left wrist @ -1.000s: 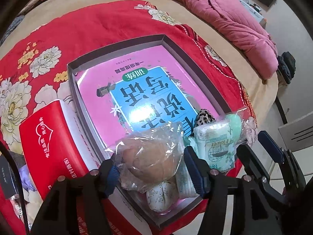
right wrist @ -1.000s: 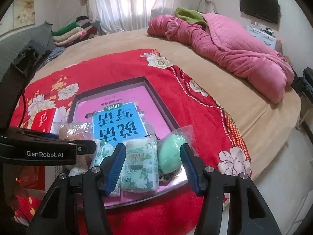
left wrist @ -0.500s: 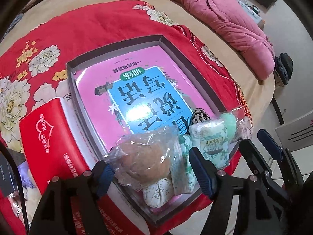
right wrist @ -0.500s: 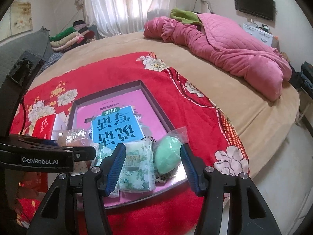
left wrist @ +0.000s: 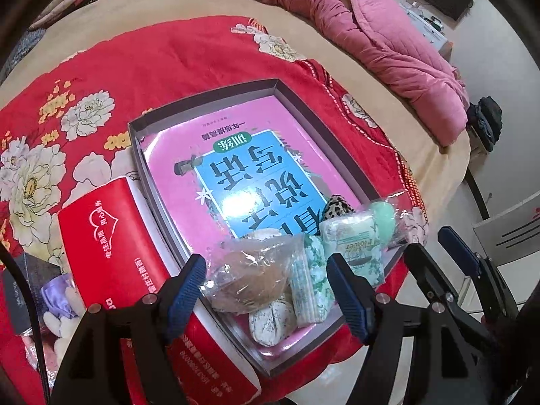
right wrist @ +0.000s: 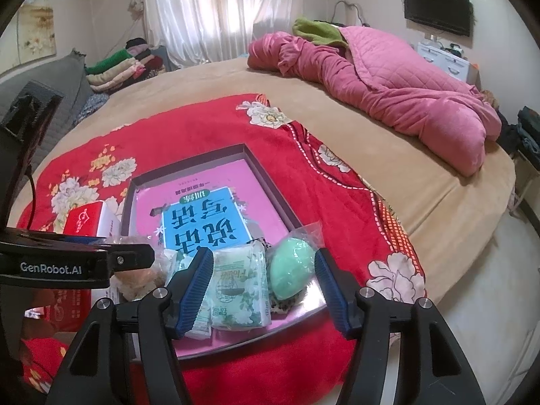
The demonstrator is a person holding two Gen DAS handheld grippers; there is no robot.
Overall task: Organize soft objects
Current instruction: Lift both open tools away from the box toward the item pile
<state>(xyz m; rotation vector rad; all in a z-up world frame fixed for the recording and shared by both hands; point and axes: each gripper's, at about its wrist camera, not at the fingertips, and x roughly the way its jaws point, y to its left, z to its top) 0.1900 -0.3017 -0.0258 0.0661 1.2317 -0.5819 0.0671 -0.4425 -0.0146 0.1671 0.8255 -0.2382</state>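
Sitting on red floral blanket (left wrist: pixel 175 64) near bed's near edge: shallow grey tray (left wrist: pixel 305 106) with pink-and-blue book (left wrist: pixel 236 155) flat inside. Far two thirds of tray bare except book, open room there. Near end crowded with soft items. Tray's near right corner close to blanket edge, floor beyond at right. Red box (left wrist: pixel 111 236) tight against tray's left wall, little room that side. Pink quilt (right wrist: pixel 388 81) heaped far right on tan sheet, well apart.

Left gripper (left wrist: pixel 266 288) jaws wide, having just been opening; nothing gripped. Bagged brown bun (left wrist: pixel 251 278) between the pads, apparently not pressed by either. White speckled bun (left wrist: pixel 270 317) just below it, at tray's near wall. Green-patterned tissue pack (left wrist: pixel 312 287) just inside right pad, contact unclear.

Right gripper (right wrist: pixel 265 285) jaws also wide, having just been opening; nothing held. Flower-print tissue pack (right wrist: pixel 238 290) and bagged green puff (right wrist: pixel 292 270) side by side between the pads, pack by left pad, puff nearer right pad, gap visible both sides. Leopard-print item (left wrist: pixel 337 206) just beyond pack, half hidden.

All soft items in tray's near end, grippers hovering over them, left gripper's arm crossing right wrist view at left.
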